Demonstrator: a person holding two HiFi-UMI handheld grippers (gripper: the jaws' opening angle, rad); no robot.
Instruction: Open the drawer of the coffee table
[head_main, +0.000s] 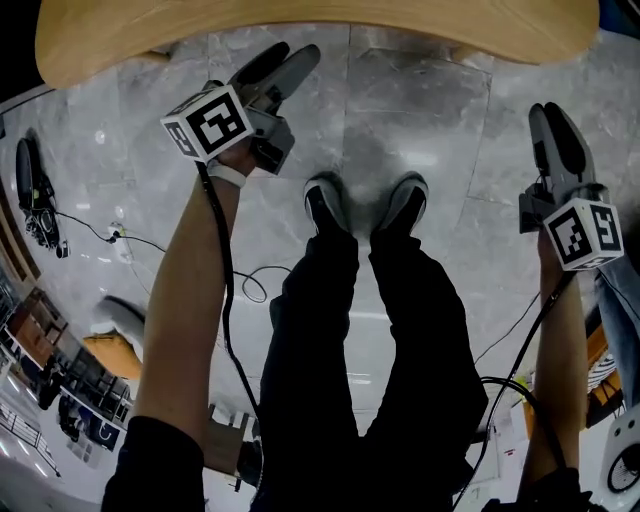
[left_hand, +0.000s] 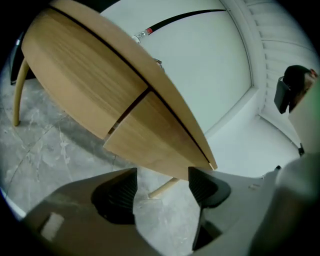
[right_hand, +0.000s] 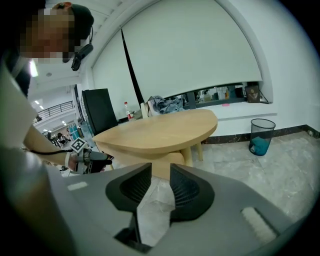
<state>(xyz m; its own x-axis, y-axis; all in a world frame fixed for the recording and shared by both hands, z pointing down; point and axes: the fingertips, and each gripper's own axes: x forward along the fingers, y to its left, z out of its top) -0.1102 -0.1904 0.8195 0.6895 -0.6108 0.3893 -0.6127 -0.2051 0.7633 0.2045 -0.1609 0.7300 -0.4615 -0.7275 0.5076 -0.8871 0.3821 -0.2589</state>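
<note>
left gripper (left_hand: 162, 184): fingers wide, empty, facing drawer (left_hand: 155, 142) under tabletop (right_hand: 165, 127) | right gripper (right_hand: 161, 181): fingers narrowly apart, empty

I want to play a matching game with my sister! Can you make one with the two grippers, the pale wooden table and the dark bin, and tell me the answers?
Things:
1. left gripper
2. right gripper
3. pale wooden coffee table with a rounded top
4. dark mesh waste bin

Matches:
A. stands by the white wall, to the right of the table
B. jaws wide apart, nothing between them
C. has slim, slanted legs
D. jaws only a little apart, nothing between them

Pairs: 1-B, 2-D, 3-C, 4-A
</note>
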